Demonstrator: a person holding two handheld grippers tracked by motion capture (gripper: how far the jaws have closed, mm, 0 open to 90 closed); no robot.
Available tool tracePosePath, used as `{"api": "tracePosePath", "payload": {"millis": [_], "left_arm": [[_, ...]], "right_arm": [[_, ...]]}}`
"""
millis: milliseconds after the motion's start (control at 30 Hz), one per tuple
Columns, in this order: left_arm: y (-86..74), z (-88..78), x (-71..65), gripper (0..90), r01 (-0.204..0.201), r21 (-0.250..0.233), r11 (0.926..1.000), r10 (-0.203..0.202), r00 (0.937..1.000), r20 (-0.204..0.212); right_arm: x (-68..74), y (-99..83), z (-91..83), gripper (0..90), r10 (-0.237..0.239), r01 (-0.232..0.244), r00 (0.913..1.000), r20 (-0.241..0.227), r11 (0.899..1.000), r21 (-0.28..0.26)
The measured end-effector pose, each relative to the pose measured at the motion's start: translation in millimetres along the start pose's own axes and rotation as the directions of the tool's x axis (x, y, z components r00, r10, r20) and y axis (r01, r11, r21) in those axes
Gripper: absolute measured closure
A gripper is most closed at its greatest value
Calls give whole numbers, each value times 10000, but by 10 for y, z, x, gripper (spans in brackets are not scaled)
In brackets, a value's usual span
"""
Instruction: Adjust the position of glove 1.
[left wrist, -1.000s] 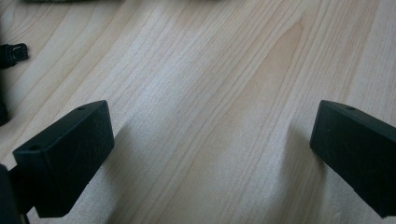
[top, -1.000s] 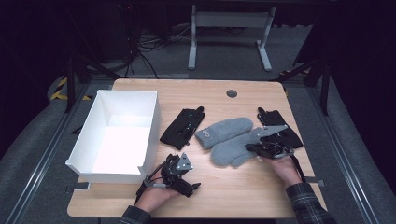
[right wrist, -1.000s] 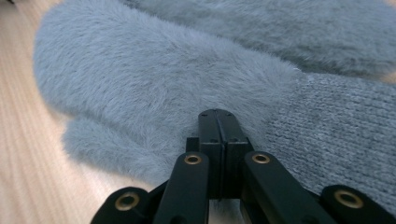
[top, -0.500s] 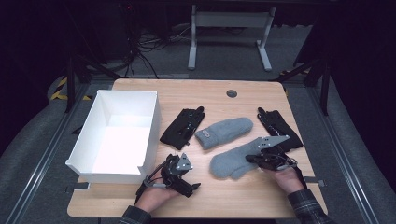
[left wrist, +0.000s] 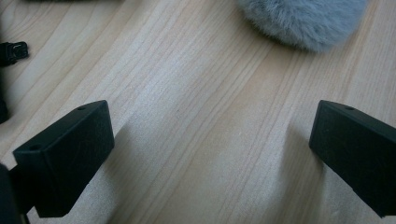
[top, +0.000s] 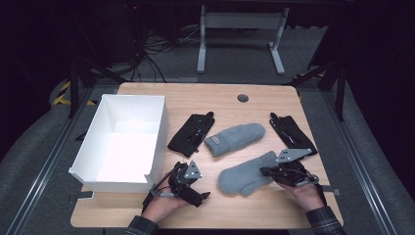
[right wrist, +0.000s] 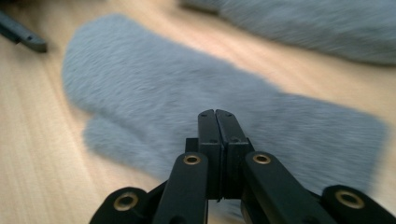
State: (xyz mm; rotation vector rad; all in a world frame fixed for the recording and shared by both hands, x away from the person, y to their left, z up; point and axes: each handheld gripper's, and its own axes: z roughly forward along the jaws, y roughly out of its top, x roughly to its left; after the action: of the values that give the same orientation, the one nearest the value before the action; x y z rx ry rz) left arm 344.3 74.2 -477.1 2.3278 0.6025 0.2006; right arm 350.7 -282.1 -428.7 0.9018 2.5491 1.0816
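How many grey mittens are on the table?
2. One grey mitten lies mid-table between the black gloves; the other grey mitten lies nearer the person, at the right claw.

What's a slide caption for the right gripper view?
Right gripper, jaws shut, over a grey fleece mitten on the wooden table.

Black jaws, brass rivets, grey three-cornered plates, plaid sleeves

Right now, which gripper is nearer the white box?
Left. The left gripper sits just off the white box at its near right corner; the right gripper is across the table, at a grey mitten.
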Motion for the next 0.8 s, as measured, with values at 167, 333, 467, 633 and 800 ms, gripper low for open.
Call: {"api": "tracePosePath", "payload": {"millis": [167,333,467,633,800], "left_arm": [[60,-63,-8,152,339,-38,9994,-337,9990,292],[123,-119,-83,321,171,-423,9990,-148,9984,553],[207,-163,-148,655,103,-675,9977,-40,9956,938],[323,-154,-223,900,-98,-912,9958,237,9879,1531],[401,-43,-303,900,-562,-554,9969,648,9836,1685]], "right_arm": [[-246,-77,-213,900,508,-476,9959,749,9979,-429],[-446,-183,-259,900,924,-896,9901,1061,9955,-311],[-532,-227,-231,900,1019,-1010,9886,1112,9948,-136],[-590,-241,-212,900,944,-951,9881,1218,9955,3],[-623,-255,-145,900,880,-924,9891,1185,9952,327]]}}
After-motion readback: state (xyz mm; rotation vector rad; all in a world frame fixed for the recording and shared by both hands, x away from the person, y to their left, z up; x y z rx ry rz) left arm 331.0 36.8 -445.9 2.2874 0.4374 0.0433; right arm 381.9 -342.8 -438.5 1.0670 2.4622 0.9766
